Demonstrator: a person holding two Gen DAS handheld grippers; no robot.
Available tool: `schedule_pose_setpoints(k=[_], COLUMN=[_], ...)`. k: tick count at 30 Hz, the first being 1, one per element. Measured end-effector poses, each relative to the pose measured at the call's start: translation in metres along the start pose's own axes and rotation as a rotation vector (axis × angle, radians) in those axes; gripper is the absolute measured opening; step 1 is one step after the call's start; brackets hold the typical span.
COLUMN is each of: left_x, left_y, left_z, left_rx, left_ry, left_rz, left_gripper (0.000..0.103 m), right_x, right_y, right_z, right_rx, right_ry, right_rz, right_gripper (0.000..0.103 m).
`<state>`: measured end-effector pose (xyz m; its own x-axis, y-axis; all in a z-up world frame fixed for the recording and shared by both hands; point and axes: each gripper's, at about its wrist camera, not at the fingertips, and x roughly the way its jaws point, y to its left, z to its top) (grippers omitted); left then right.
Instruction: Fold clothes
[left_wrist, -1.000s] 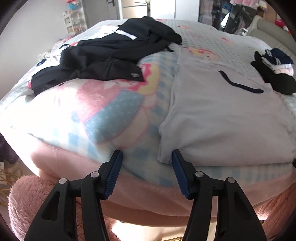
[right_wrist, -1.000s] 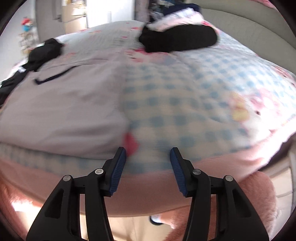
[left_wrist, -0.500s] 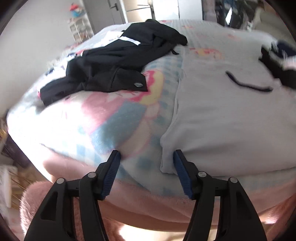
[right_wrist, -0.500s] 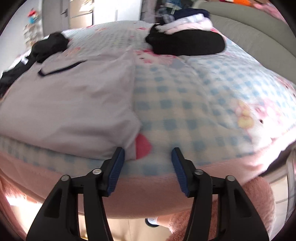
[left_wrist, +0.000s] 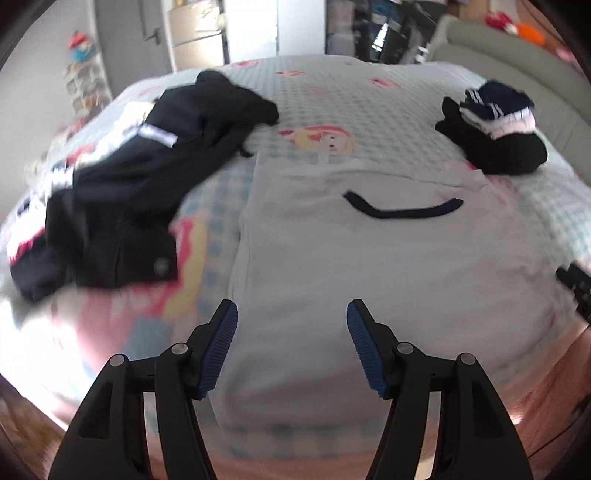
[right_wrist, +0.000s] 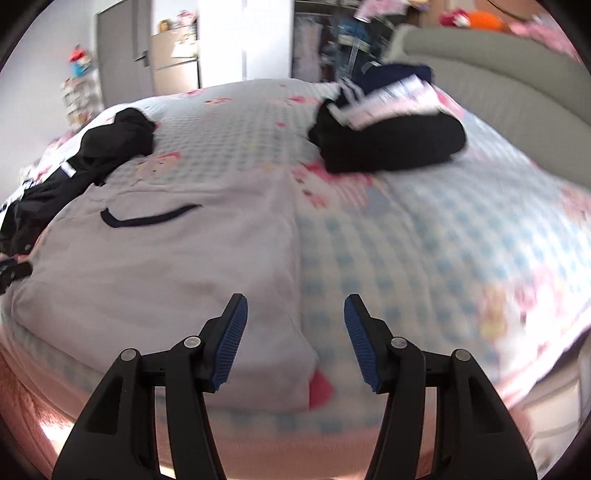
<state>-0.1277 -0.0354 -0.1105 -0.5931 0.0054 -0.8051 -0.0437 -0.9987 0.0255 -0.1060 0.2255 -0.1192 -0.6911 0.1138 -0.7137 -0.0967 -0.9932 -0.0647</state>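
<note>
A pale grey T-shirt (left_wrist: 369, 258) (right_wrist: 166, 266) with a navy collar (left_wrist: 402, 210) (right_wrist: 147, 218) lies flat on the bed, its hem towards me. My left gripper (left_wrist: 291, 310) hangs open above the shirt's lower left part, with nothing between its blue pads. Over the shirt's lower right edge my right gripper (right_wrist: 295, 301) is open too, one pad above the cloth and the other above the bed cover. Neither gripper touches the shirt. Each gripper shows as a black tip at the edge of the other's view.
A crumpled black garment (left_wrist: 140, 184) (right_wrist: 103, 155) sprawls left of the shirt. A stack of folded clothes (left_wrist: 495, 136) (right_wrist: 388, 136) sits at the back right by the grey headboard (right_wrist: 498, 66). The blue-checked bed cover (right_wrist: 443, 240) has a pink plush border in front.
Both grippers have risen and moved in from the bed's front edge to above the shirt's lower corners. Their jaws stand slightly wider. The shirt has not moved.
</note>
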Motion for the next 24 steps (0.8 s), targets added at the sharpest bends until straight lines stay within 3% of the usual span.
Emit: schedule_pose_setpoints(k=[7, 15, 20, 24], left_x=[0.027, 0.099, 0.132, 0.149], left_y=[0.031, 0.072, 0.068, 0.061], left_z=[0.041, 0.092, 0.111, 0.120], left_rx=[-0.070, -0.240, -0.233, -0.206], left_ry=[0.033, 0.071, 0.103, 0.107], left_rz=[-0.049, -0.144, -0.172, -0.195], left_gripper=[0.066, 0.066, 0.066, 0.066], right_x=[0.039, 0.106, 0.143, 0.165], right_y=[-0.014, -0.036, -0.046, -0.044], right_z=[0.059, 0.115, 0.136, 0.138], right_rx=[0.051, 0.140, 0.130, 0.123], right_ry=[0.060, 0.184, 0.219, 0.256], right_rz=[0.101, 0.189, 0.158, 0.181], right_gripper=[0.057, 0.057, 0.057, 0.057])
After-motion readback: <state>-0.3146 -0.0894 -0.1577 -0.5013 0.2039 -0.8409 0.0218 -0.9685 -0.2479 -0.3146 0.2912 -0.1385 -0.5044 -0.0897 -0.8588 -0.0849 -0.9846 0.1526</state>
